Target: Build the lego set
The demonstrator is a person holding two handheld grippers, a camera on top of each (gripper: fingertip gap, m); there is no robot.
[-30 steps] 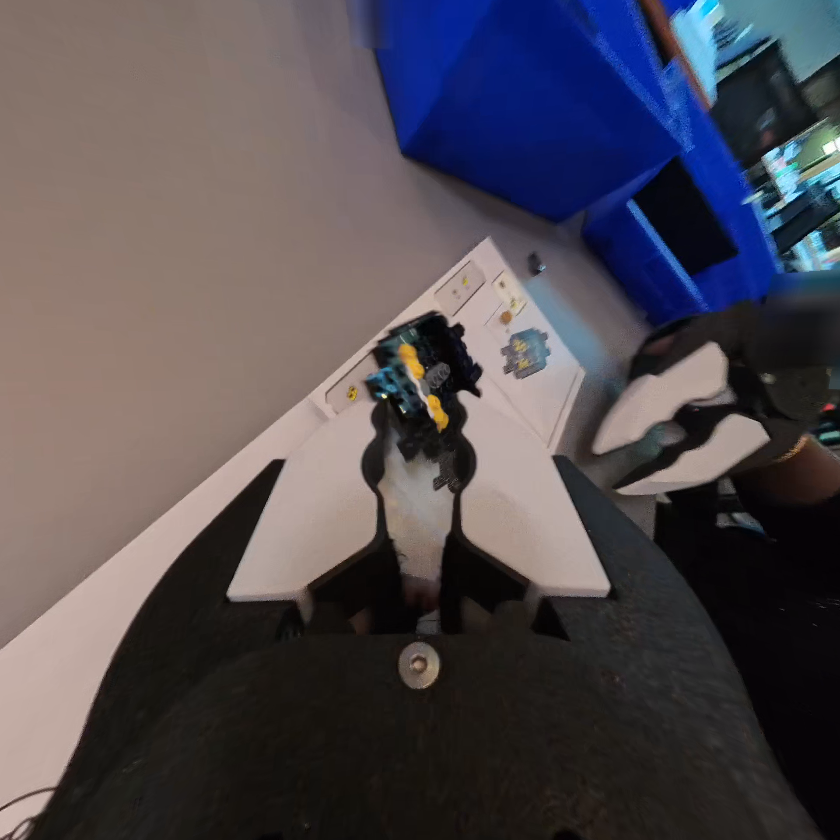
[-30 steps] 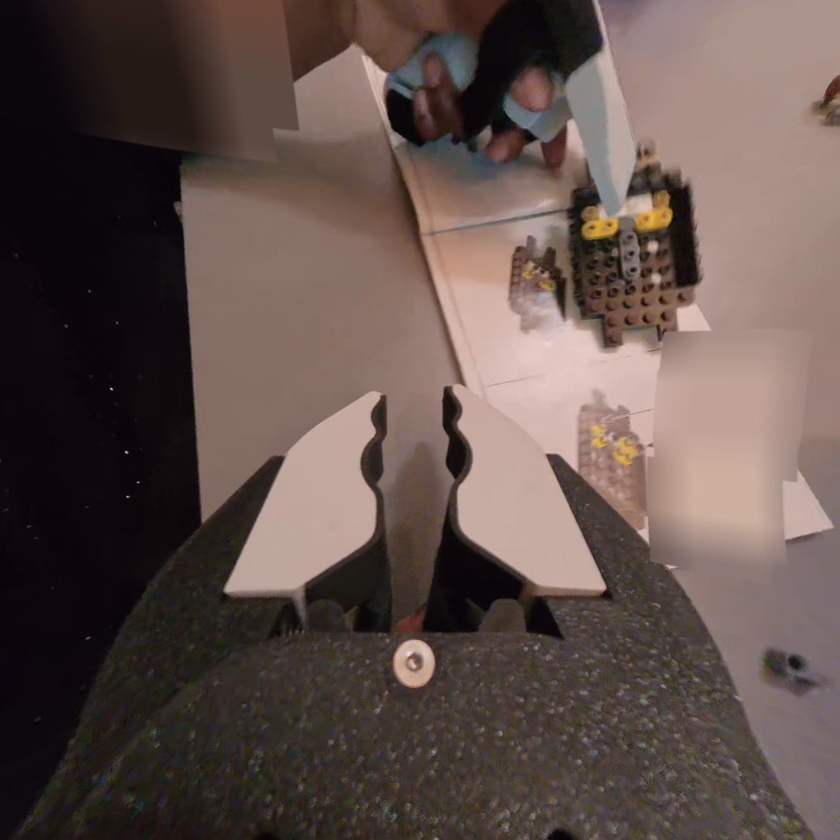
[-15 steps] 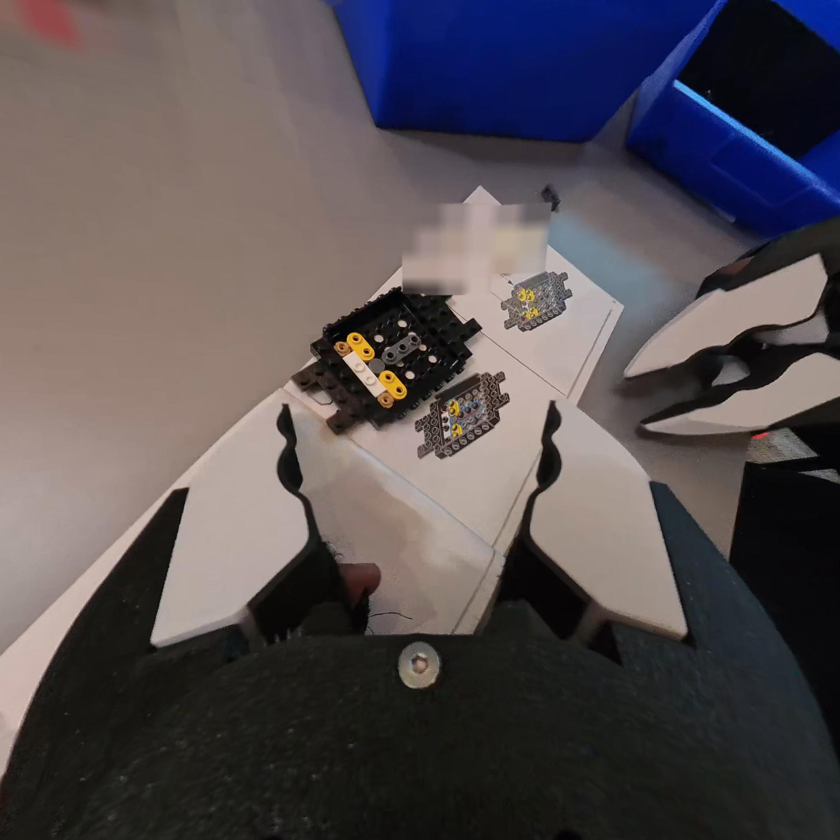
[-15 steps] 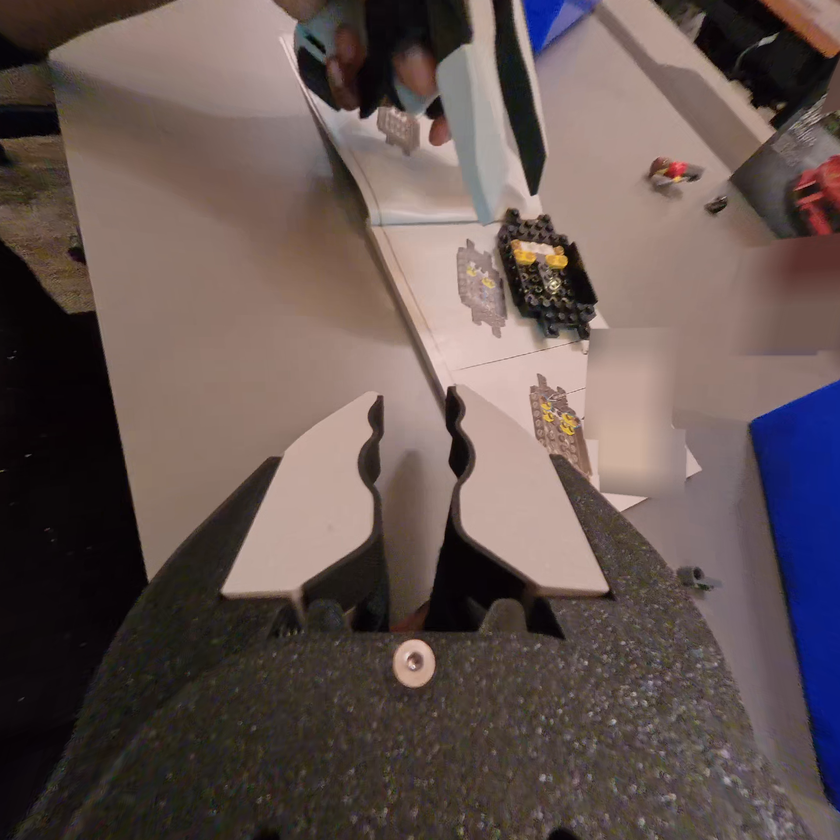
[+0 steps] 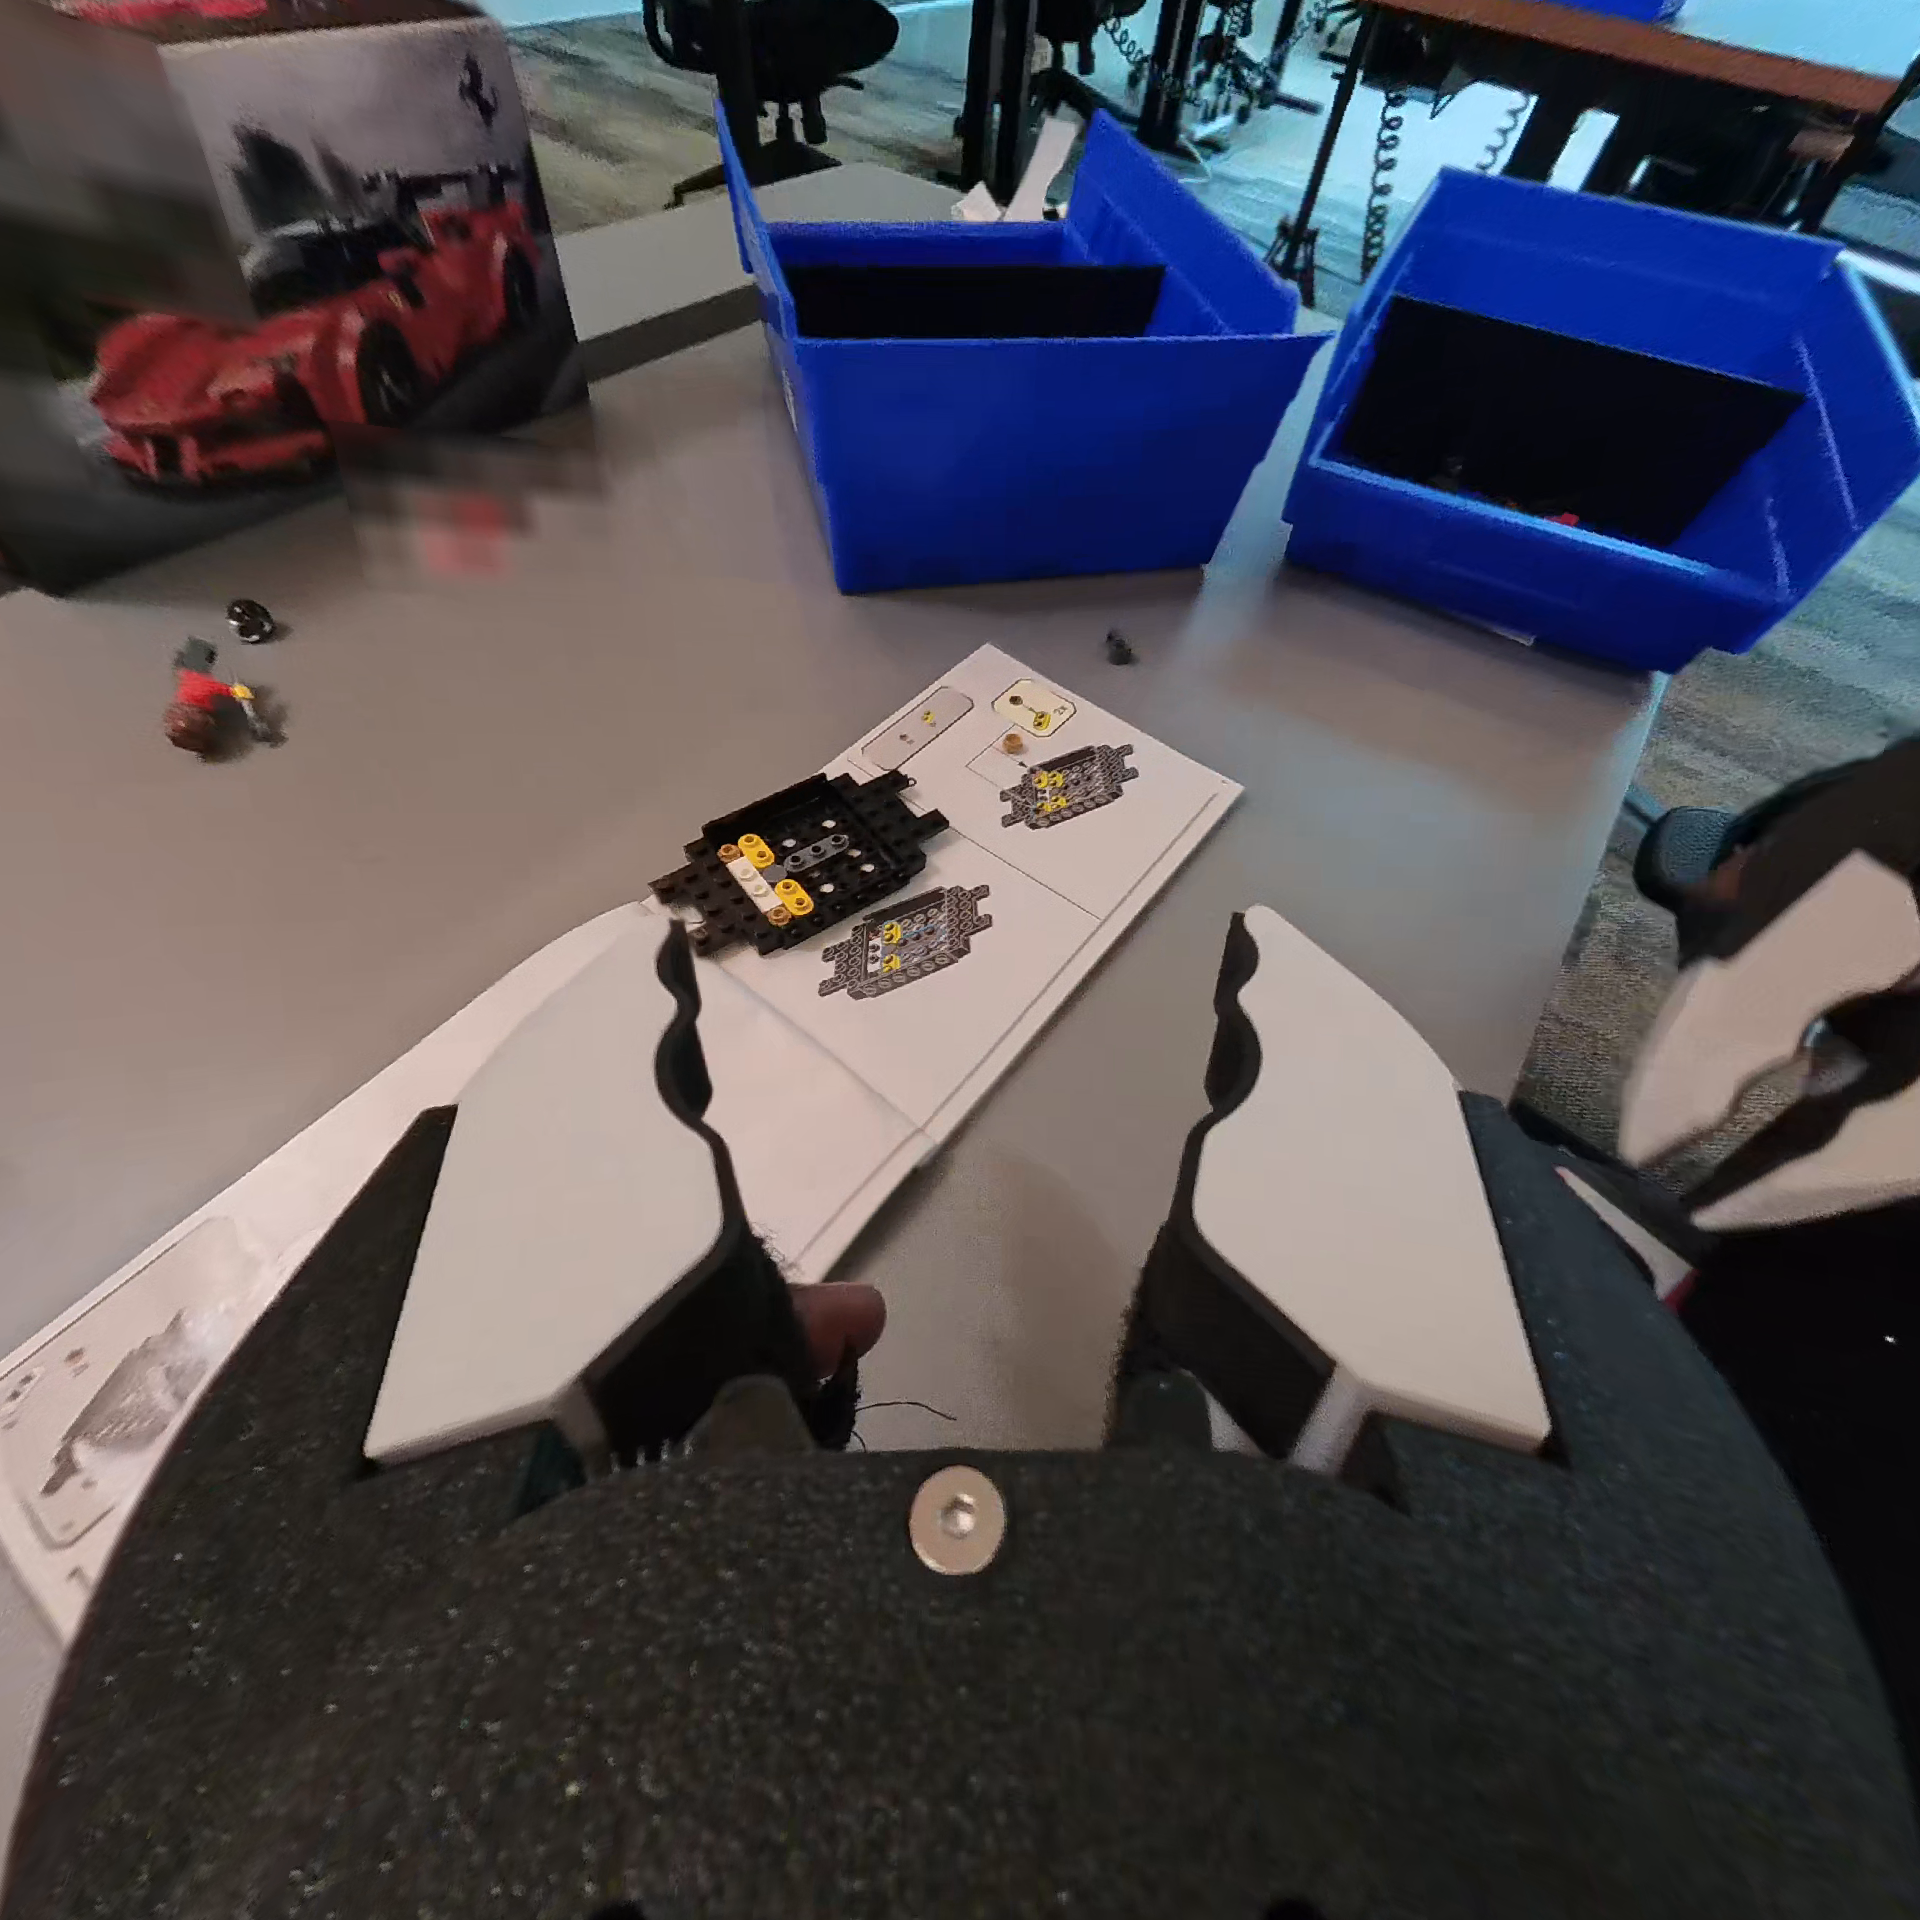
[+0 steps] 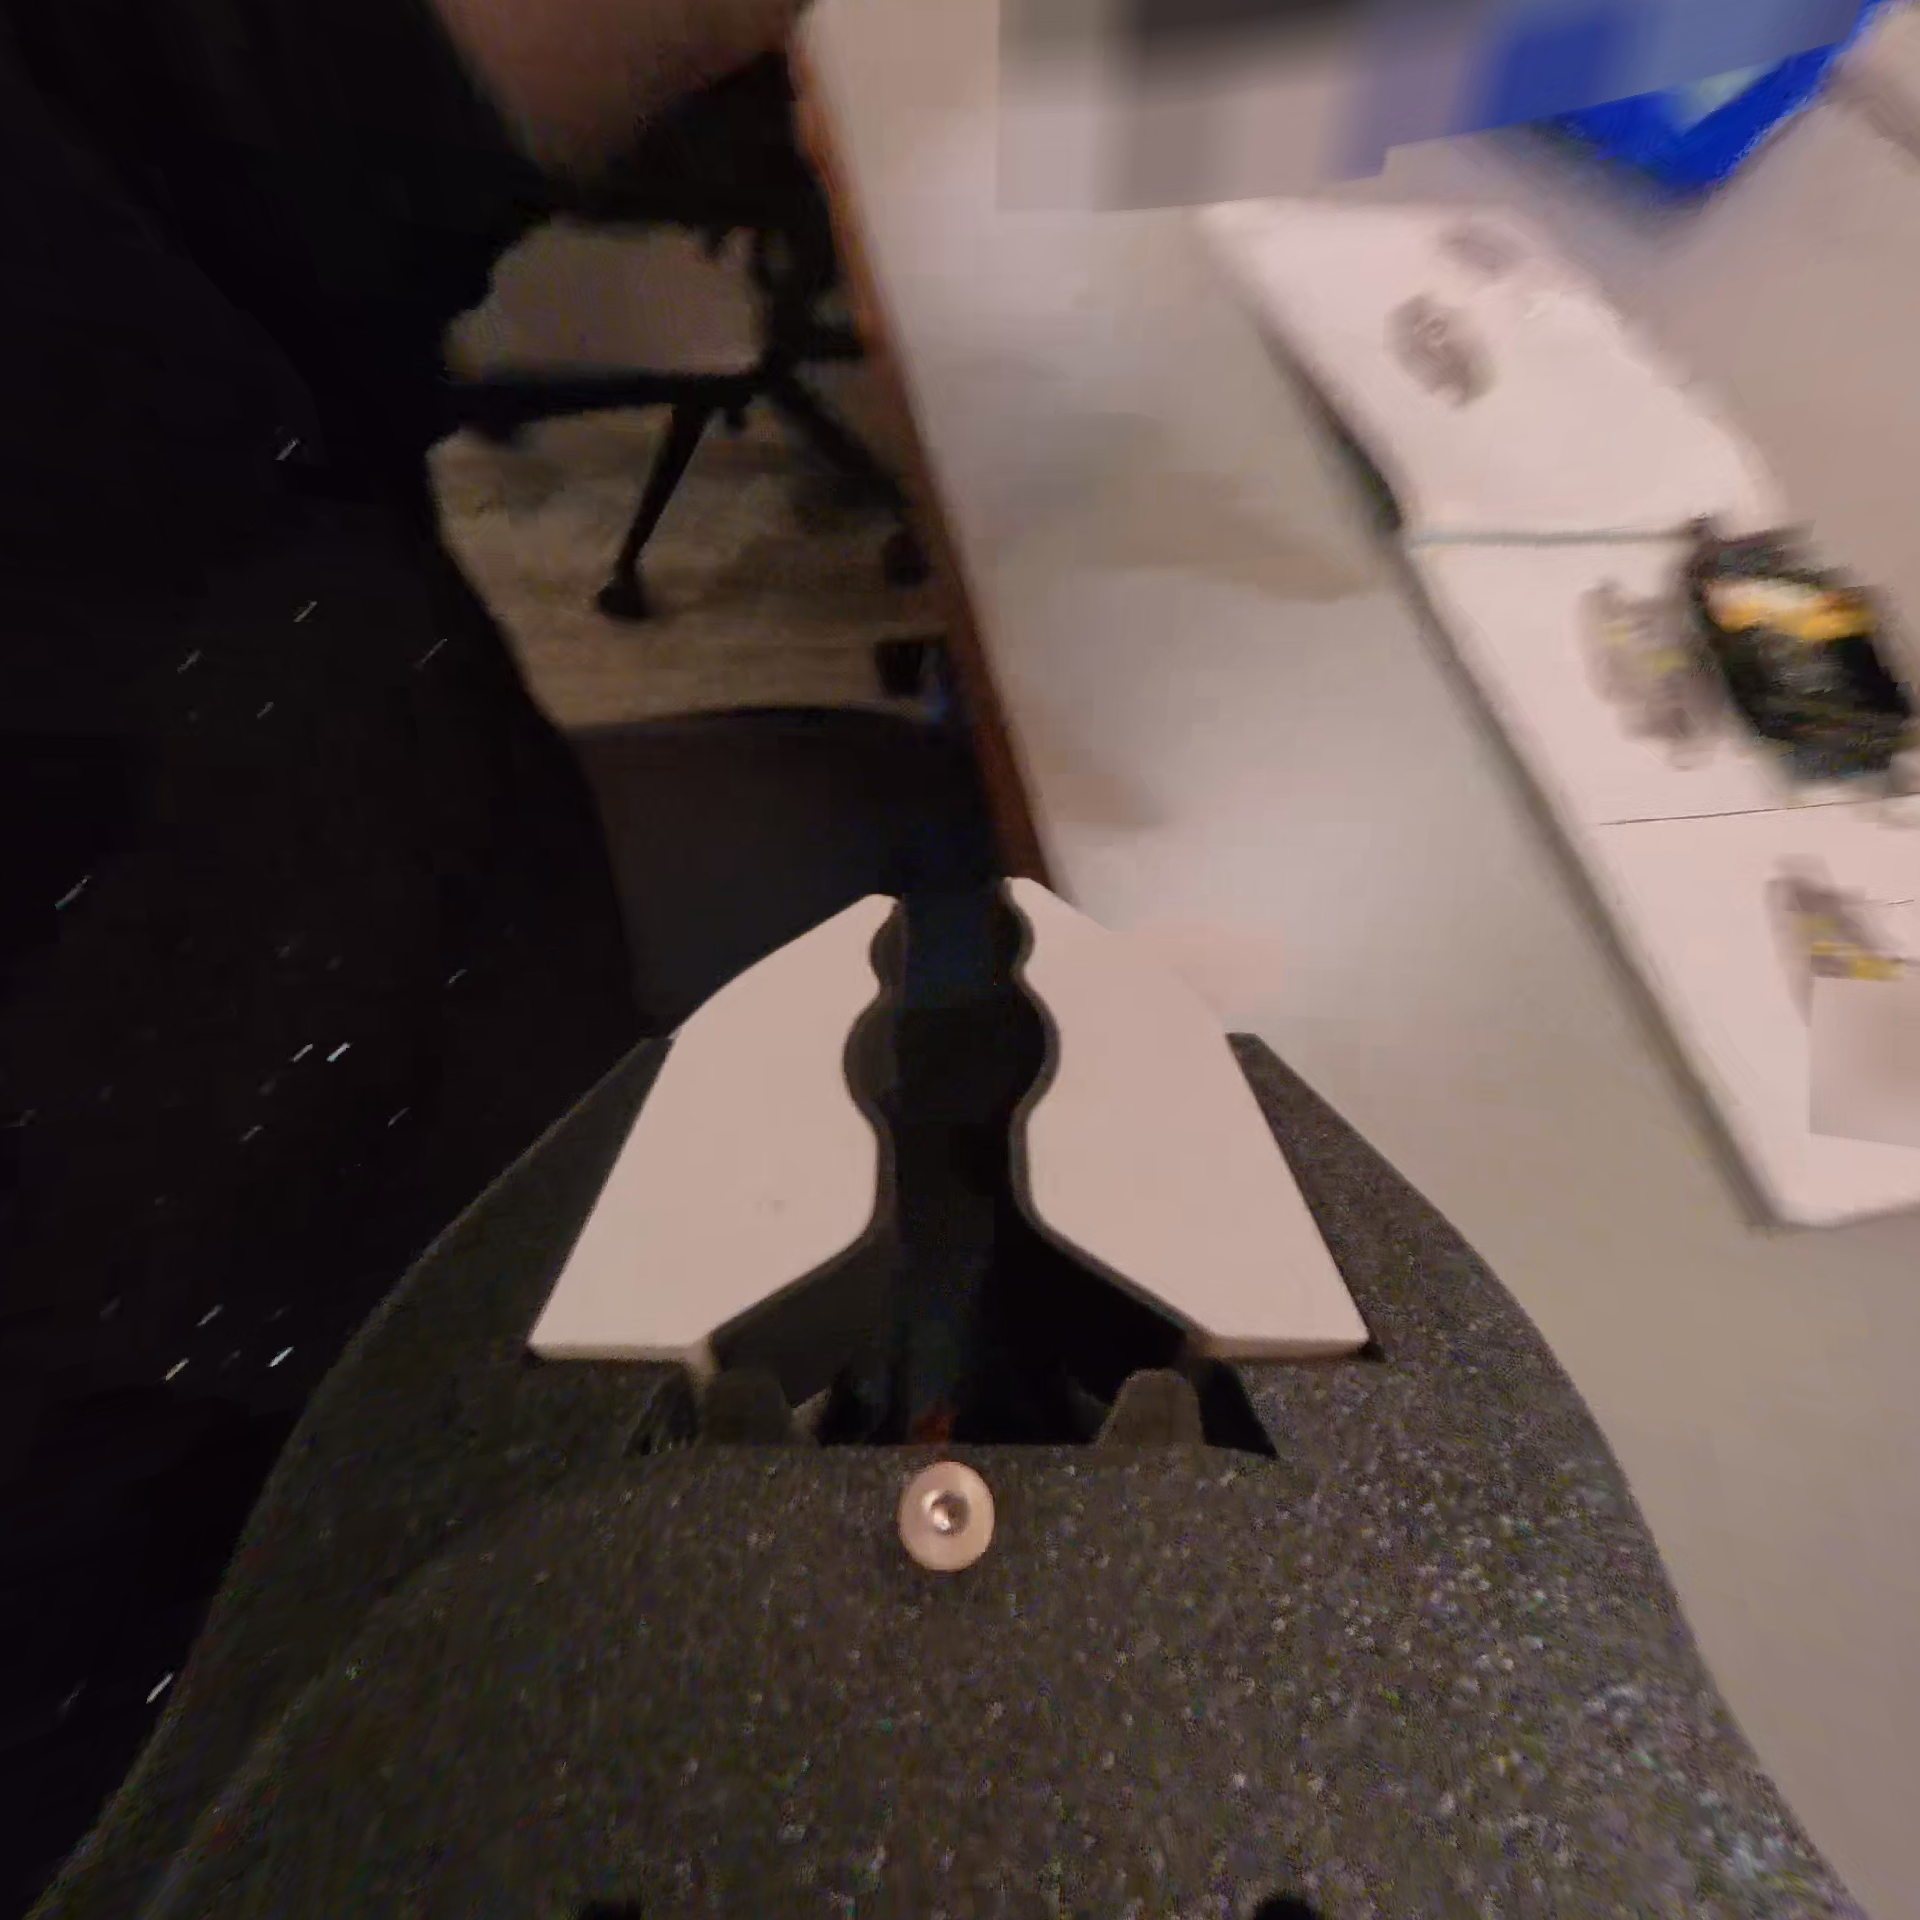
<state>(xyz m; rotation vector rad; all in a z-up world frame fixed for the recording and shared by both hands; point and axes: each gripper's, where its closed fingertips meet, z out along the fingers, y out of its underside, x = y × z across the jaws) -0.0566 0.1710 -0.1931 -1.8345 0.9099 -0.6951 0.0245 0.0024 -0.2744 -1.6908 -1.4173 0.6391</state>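
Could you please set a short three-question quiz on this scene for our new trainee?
1. True or false: the left gripper stands wide open with nothing between its fingers.
2. What does the black brick plate lie on? A) the instruction booklet B) a blue bin C) the bare grey table
3. Fill in: two ___ bins stand at the far side of the table.

Key: 1 true. 2 A: it lies on the open booklet's left part. 3 blue.
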